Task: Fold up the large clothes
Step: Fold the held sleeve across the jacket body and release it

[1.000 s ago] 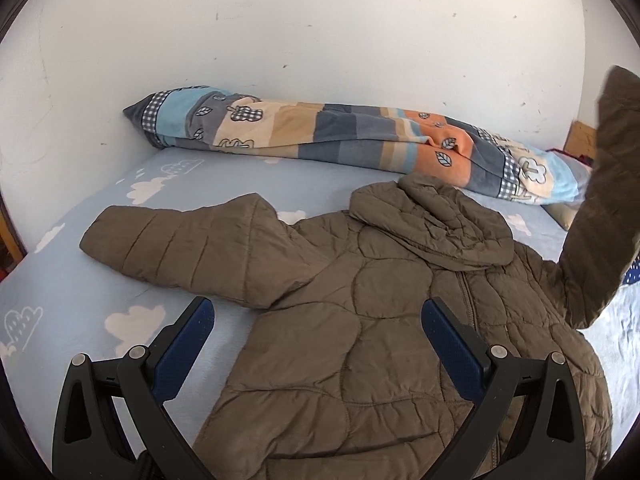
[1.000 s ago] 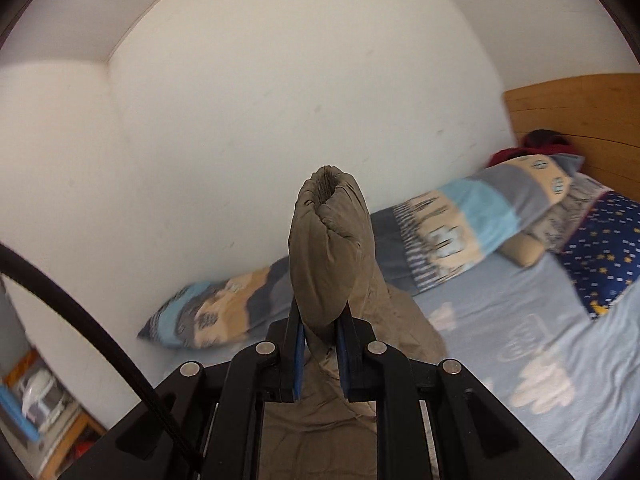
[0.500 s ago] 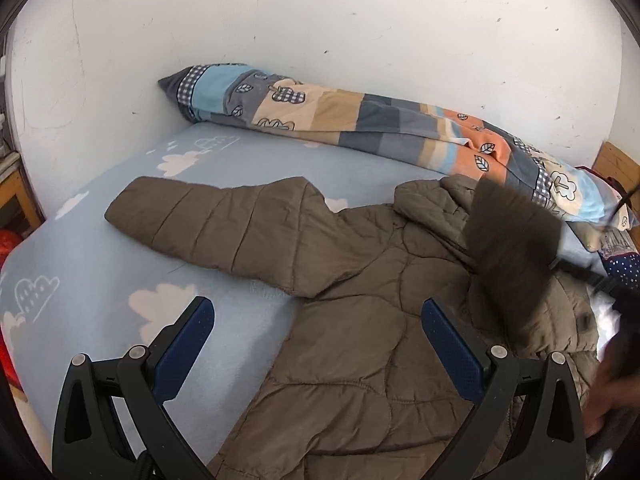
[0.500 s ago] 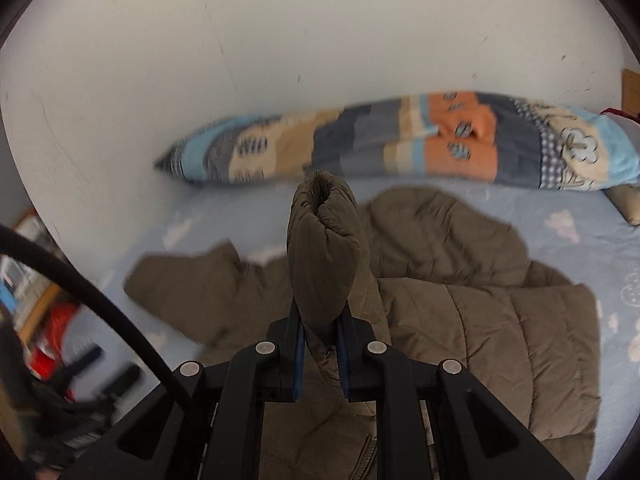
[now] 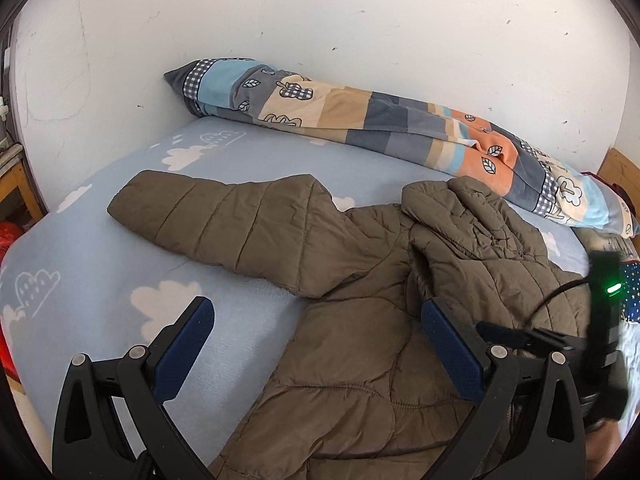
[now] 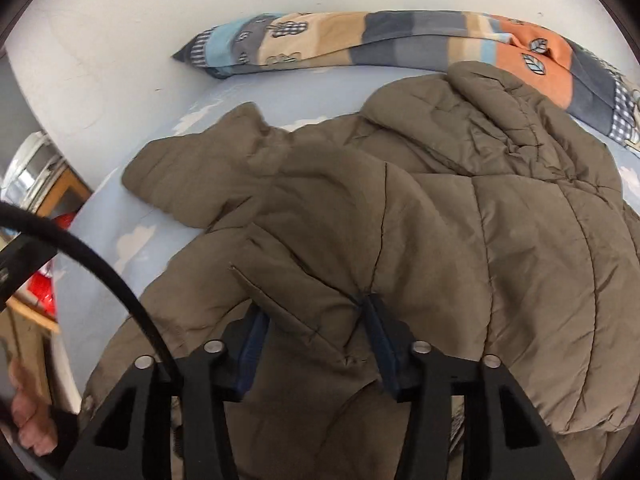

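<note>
An olive-brown quilted jacket (image 5: 360, 320) lies flat on the light blue bed sheet (image 5: 100, 280). Its left sleeve (image 5: 224, 216) stretches out to the left. Its right sleeve (image 6: 500, 260) lies folded across the jacket's front. My left gripper (image 5: 316, 332) is open and empty, hovering over the jacket's left side. My right gripper (image 6: 316, 320) has its jaws parted around the cuff end of the folded sleeve, resting low on the jacket. It also shows at the right edge of the left wrist view (image 5: 600, 340).
A rolled patchwork blanket (image 5: 380, 120) lies along the white wall behind the jacket. A wooden headboard (image 5: 620, 168) is at far right. Wooden furniture and a red object (image 6: 44, 292) stand beyond the bed's left edge.
My right gripper swung the raised sleeve down across the jacket's front and its jaws have parted. My left gripper shifted slightly, staying open.
</note>
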Motion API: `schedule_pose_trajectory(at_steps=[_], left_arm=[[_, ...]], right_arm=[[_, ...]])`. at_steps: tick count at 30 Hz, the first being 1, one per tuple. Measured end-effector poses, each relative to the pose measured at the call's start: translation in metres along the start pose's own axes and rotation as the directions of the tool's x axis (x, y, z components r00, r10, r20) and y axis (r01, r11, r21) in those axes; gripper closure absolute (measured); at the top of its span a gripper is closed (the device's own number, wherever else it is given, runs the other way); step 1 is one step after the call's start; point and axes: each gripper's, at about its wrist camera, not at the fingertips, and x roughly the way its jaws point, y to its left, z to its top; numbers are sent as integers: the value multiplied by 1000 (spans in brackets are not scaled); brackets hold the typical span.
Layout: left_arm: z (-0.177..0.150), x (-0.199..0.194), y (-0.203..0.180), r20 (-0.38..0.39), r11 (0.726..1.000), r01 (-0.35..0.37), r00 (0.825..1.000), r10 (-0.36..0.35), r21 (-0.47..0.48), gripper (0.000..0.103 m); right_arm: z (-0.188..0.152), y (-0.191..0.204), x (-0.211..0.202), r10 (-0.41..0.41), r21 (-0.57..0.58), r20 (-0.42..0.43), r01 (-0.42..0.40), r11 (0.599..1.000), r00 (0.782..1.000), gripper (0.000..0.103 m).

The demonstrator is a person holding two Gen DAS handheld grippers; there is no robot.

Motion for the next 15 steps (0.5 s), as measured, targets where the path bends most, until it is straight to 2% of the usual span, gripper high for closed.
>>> schedule_pose_trajectory(at_steps=[2, 4, 6, 8, 10, 12, 14, 15], left_arm=[[1, 0, 0, 2, 1000, 3, 1000, -3, -8, 0], [2, 0, -2, 6, 1000, 6, 1000, -6, -10, 0], [2, 2, -7, 6, 1000, 13, 1000, -13, -2, 0], [1, 5, -15, 3, 999, 24, 1000, -24, 20, 0], [-1, 10, -28, -6, 997, 45, 999, -45, 56, 0], [-6, 15, -43, -12, 992, 64, 998, -63, 105, 0], [-11, 20, -60, -20, 984, 85, 996, -83, 155, 0], [-13, 23, -67, -28, 980, 100, 995, -97, 173, 0]], right_arm=[[3, -3, -18, 60, 23, 33, -60, 998, 998, 49], [10, -17, -42, 99, 79, 104, -108, 991, 990, 49], [17, -39, -67, 82, 146, 187, -111, 983, 979, 49], [19, -65, -90, -5, 218, 244, -50, 975, 970, 48], [18, -96, -105, -162, 311, 253, 78, 947, 954, 48], [11, -131, -114, -317, 407, 202, 215, 888, 927, 48], [0, -162, -117, -399, 476, 149, 288, 831, 905, 48], [-5, -174, -116, -415, 499, 118, 308, 810, 902, 48]])
